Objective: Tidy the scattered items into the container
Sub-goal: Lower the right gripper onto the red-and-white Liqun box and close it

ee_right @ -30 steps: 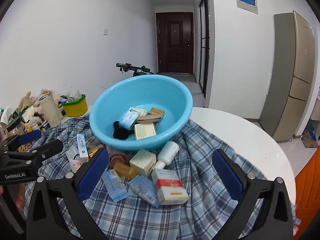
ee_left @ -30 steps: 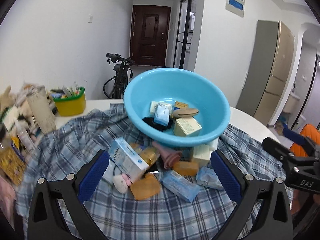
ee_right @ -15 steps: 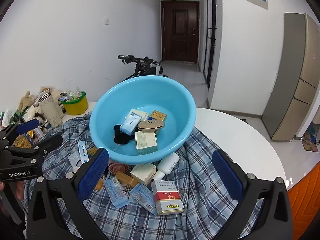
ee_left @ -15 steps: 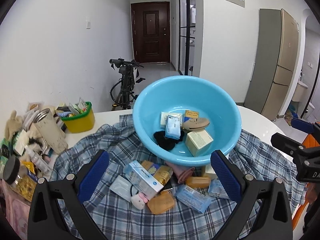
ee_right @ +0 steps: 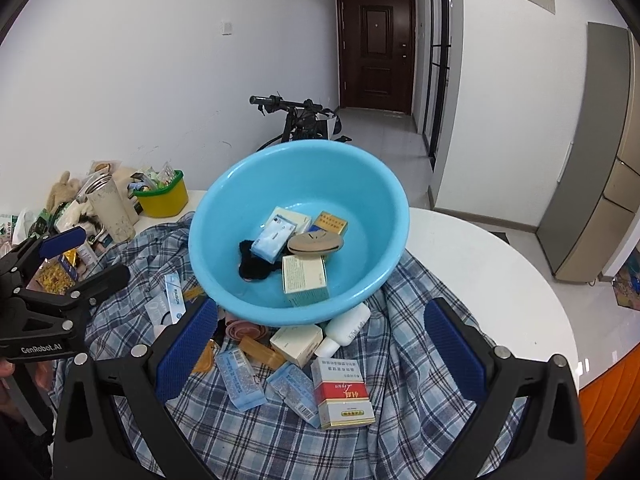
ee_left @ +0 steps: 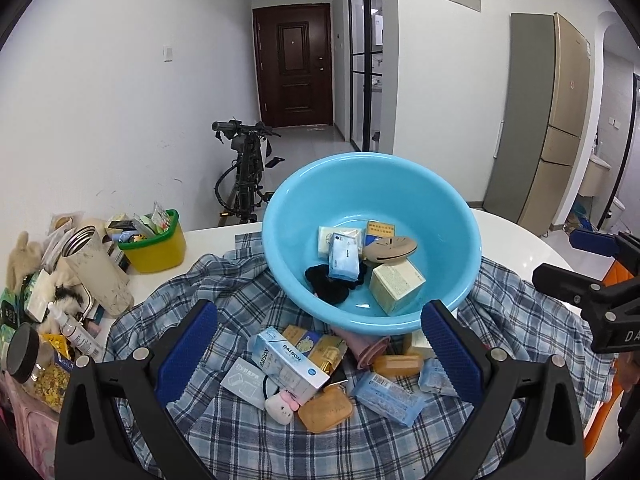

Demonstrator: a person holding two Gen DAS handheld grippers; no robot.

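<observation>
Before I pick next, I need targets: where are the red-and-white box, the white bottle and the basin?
red-and-white box [ee_right: 342,394]: right wrist view, on its top face.
white bottle [ee_right: 347,325]: right wrist view, on its body.
basin [ee_right: 376,196]: right wrist view, on its inner far wall.

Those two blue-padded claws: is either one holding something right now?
No. The left gripper and right gripper are both open and empty, above the items scattered on the checked cloth.
</observation>
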